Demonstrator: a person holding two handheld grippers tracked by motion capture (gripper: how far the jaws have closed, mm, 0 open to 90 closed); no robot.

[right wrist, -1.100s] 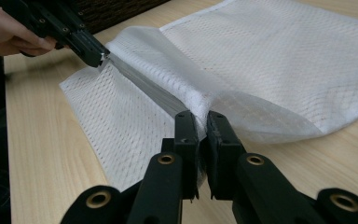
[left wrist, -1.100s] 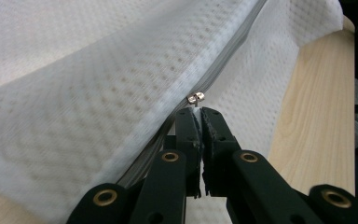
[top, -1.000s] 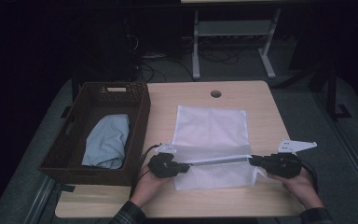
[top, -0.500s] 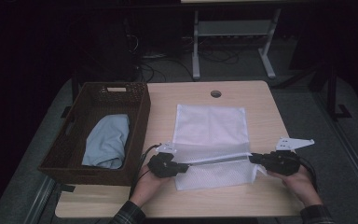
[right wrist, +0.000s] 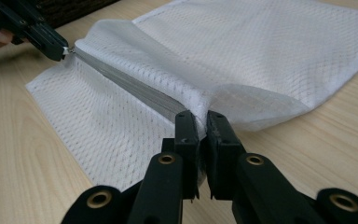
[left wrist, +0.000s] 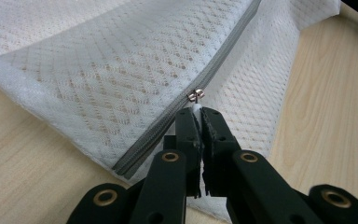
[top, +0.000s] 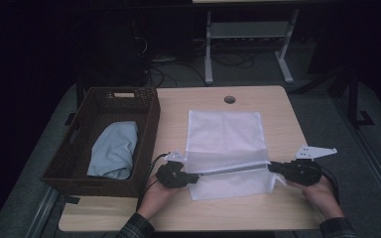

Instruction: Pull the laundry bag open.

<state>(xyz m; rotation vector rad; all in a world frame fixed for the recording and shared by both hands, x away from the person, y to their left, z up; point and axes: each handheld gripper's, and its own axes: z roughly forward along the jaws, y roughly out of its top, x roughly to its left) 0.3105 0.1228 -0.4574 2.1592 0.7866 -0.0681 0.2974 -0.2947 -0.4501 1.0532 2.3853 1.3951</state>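
white mesh bag [top: 224,136], grey zipper [left wrist: 200,70], woven basket [top: 144,126]

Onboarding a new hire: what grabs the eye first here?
The white mesh bag in the middle of the table, stretched along its grey zipper between the left gripper and right gripper, both clamped shut. Left of it, a dark wicker basket holds a blue cloth.

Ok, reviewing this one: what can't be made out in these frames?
- Inside of the mesh bag: all views; its white mesh hides whether anything is in it.
- Zipper pull: left gripper view; the tab sits between the left gripper jaws, mostly covered.
- Blue cloth: high view; dim light and the basket wall hide its shape.
- Right gripper: its jaws cover the pinched bag edge.
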